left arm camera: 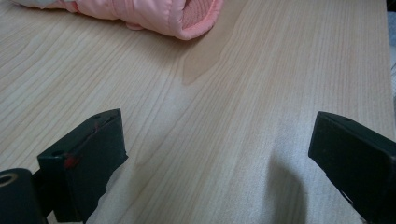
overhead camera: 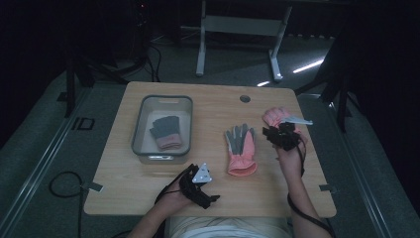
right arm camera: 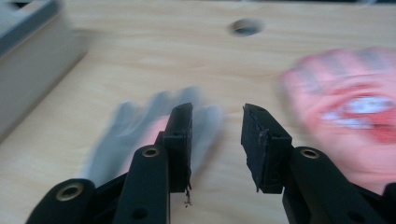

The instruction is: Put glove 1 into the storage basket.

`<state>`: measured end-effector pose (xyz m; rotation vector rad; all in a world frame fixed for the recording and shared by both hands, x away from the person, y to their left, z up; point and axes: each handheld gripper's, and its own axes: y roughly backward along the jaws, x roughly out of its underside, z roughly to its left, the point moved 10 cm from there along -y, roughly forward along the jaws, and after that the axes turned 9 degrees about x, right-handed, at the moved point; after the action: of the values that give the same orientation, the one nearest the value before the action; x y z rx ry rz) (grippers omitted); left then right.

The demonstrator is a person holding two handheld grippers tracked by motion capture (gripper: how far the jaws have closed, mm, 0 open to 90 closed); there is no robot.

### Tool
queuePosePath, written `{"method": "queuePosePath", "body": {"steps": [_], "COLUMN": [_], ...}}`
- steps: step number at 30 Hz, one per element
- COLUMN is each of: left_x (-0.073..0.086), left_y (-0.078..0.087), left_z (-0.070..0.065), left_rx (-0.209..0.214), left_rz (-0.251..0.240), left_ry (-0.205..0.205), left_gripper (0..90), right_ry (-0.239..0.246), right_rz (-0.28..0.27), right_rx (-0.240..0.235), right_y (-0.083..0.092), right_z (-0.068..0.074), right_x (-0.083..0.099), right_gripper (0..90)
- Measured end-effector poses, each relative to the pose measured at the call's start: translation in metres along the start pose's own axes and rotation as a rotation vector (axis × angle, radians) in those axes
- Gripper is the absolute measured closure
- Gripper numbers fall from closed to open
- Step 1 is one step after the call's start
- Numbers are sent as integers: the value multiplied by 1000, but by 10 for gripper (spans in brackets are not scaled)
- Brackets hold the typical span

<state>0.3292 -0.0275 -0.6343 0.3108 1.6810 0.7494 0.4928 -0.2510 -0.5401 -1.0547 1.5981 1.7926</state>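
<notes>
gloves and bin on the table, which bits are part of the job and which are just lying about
In the job:
- grey-palmed pink glove
- second pink glove
- glove in the bin
- grey bin
- right gripper, open
- left gripper, open

Lying about:
- floor cable
- white table frame

Grey-palmed pink glove [overhead camera: 241, 149] lies flat at centre frame, fingers toward the top, cuff nearest us; a second pink glove [overhead camera: 274, 116] lies right of it.
</notes>
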Motion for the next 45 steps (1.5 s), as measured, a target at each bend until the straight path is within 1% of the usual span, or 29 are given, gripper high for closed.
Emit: {"method": "queuePosePath", "body": {"steps": [2,3,4,5,6,7,9,10,12,13,14,15,16,19,21,24,25,27,28,31,34,36,38,40,42,43,44,45], "left_x": [0,0,0,0,0,0,1,1,1,1,1,1,1,1,1,1,1,1,1,1,1,1,1,1,1,1,1,1], "left_y": [0,0,0,0,0,0,0,0,0,0,0,0,0,0,0,0,0,0,0,0,0,0,0,0,1,1,1,0], "left_z": [1,1,1,1,1,0,1,0,0,0,0,0,0,0,0,0,0,0,0,0,0,0,0,1,0,0,0,0], "left_rx": [-1,-2,-1,-2,-2,1,1,4,5,7,7,7,6,7,8,11,10,9,8,5,5,8,11,11,11,9,9,10], "left_rz": [-3,-3,-5,-6,-6,-2,-1,-2,-6,-5,-5,-2,0,2,-2,-4,-4,-7,-9,-7,-2,-5,-8,-7,-7,-8,-8,-6], "left_ry": [7,7,7,8,8,7,0,0,2,3,3,0,-1,0,3,3,4,3,4,3,1,4,9,8,6,5,5,5], "left_gripper": [35,35,35,35,35,35,35,35,35,35,35,35,35,35,35,35,35,35,35,35,35,35,35,35,35,35,35,35], "right_ry": [-8,-4,6,20,29,62,96,120,146,149,149,149,157,158,163,171,170,185,184,202,226,247,269,267,255,257,257,257], "right_rz": [7,10,16,19,22,23,23,14,7,4,4,8,16,37,58,61,66,63,71,89,125,170,195,196,200,204,204,210], "right_rx": [17,37,41,35,37,49,47,44,36,32,32,37,47,48,57,56,54,50,42,51,45,35,34,34,37,42,42,48], "right_y": [-2,-5,-7,-9,-11,-13,-17,-20,-23,-25,-25,-27,-33,-41,-46,-54,-57,-63,-67,-74,-82,-86,-89,-90,-91,-90,-90,-90], "right_z": [-18,-30,-36,-44,-49,-57,-68,-75,-84,-87,-87,-92,-100,-109,-113,-116,-116,-115,-114,-112,-111,-110,-109,-109,-109,-108,-108,-108], "right_x": [1,1,2,3,3,3,1,0,-1,-2,-2,-2,-3,-7,-8,-12,-12,-12,-11,-7,0,6,10,12,13,12,12,12], "right_gripper": [612,614,615,614,613,607,599,584,585,585,585,585,584,580,575,560,555,541,533,514,480,485,521,590,688,742,742,782]}}
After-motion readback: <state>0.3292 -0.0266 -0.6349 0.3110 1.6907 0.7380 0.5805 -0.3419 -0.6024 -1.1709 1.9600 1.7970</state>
